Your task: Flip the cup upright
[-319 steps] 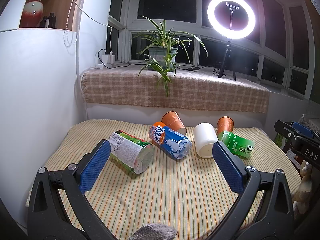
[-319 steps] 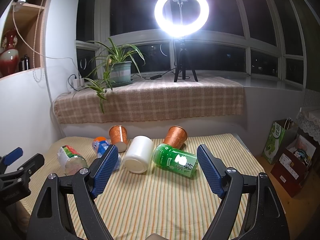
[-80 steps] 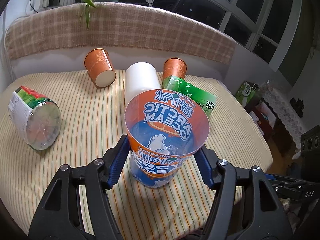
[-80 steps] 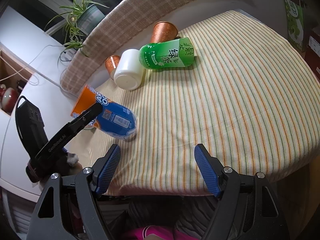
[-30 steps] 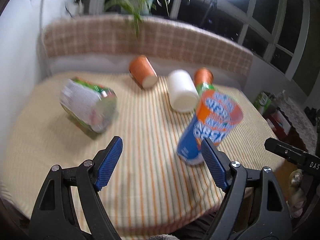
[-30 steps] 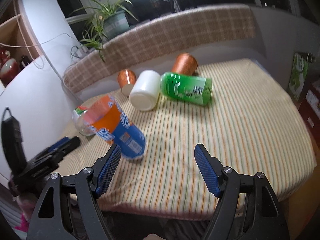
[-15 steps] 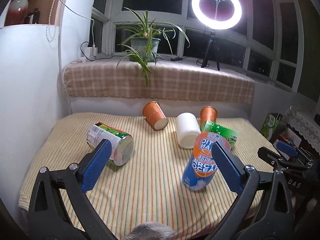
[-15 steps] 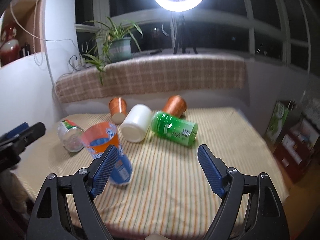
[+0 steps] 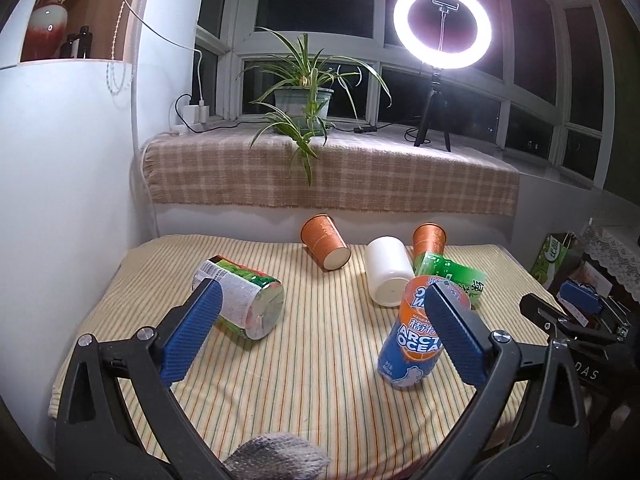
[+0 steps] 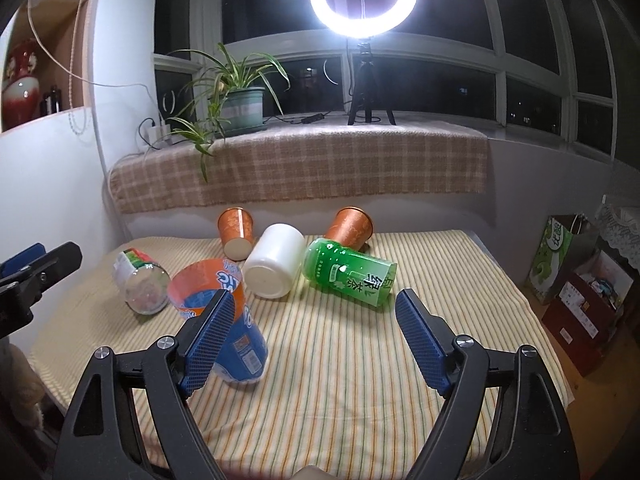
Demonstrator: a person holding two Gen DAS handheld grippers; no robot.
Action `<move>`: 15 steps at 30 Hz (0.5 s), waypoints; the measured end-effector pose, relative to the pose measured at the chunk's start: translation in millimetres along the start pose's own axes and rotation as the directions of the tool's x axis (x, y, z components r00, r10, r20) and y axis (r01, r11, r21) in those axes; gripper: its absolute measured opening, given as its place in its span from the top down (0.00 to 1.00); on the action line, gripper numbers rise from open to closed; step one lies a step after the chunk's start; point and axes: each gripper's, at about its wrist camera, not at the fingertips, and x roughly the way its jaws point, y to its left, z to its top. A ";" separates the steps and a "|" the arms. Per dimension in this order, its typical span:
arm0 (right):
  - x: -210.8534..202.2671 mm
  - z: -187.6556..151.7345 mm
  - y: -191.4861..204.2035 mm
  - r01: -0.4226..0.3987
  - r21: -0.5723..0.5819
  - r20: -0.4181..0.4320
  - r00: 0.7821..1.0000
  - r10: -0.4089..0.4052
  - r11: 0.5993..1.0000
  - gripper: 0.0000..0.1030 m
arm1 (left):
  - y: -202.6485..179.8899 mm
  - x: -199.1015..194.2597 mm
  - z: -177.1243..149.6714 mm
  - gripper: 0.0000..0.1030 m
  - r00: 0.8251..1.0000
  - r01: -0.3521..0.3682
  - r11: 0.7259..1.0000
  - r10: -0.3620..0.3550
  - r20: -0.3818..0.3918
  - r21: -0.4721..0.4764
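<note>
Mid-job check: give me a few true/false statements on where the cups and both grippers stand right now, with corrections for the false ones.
1. The Arctic Ocean cup stands upright, mouth up. True.
2. The left gripper is shut on that cup. False: its jaws are spread wide and hold nothing.
3. The white cup lies on its side on the striped cloth. True.
4. The green tea cup stands upright. False: it lies on its side.
5. The right gripper is open and empty. True.
6. Only one orange paper cup is on the table. False: two, one left of the white cup and one behind the green tea cup.
</note>
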 end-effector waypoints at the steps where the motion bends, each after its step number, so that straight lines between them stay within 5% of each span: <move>1: 0.4 0.3 -0.1 -0.002 0.000 -0.002 1.000 0.002 1.000 0.20 | 0.0 -0.2 0.0 0.00 1.000 0.000 1.000 0.000 0.000 0.000; 15: 8.2 -1.3 -1.6 -0.010 0.006 -0.027 1.000 0.010 1.000 0.20 | 1.0 -0.1 -0.4 0.00 1.000 -0.004 1.000 0.004 0.001 0.001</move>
